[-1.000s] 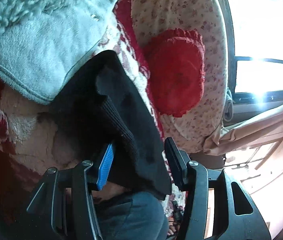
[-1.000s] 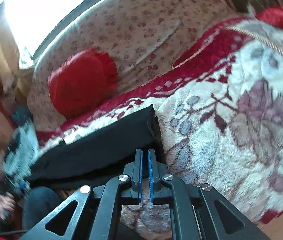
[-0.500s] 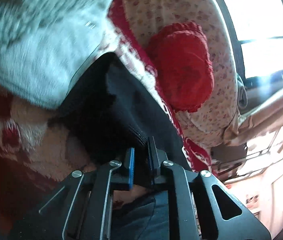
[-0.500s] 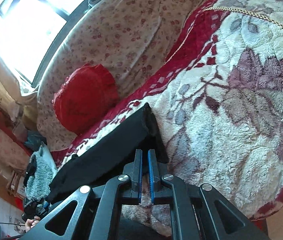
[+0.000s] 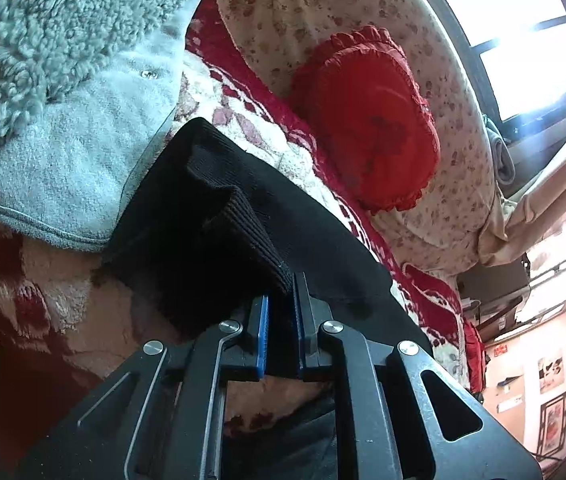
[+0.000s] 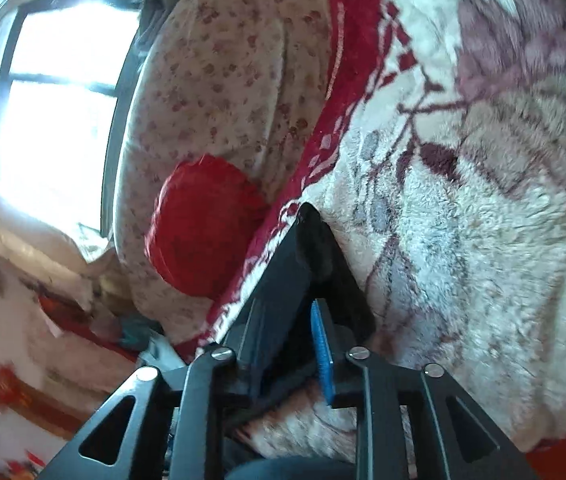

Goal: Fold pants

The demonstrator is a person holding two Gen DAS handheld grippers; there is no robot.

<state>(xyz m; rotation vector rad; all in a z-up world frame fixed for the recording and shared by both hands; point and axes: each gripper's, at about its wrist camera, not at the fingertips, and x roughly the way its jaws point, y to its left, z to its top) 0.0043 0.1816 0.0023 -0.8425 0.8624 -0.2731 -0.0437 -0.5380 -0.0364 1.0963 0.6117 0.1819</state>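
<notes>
My left gripper point(image 5: 281, 312) pinches the ribbed cuff of the black pants point(image 5: 219, 216) below the red cushion point(image 5: 367, 120) — soft, limp cloth; my right gripper point(image 6: 303, 320), just opening, straddles their far edge.

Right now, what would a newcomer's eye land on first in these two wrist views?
Probably the black pants on the plush floral blanket, one ribbed end pinched in the shut left claw. Next, the frilly red cushion leaning on the flowered backrest below the bright window. The right claw has just been opening, with the other end of the pants between its jaws.
</notes>
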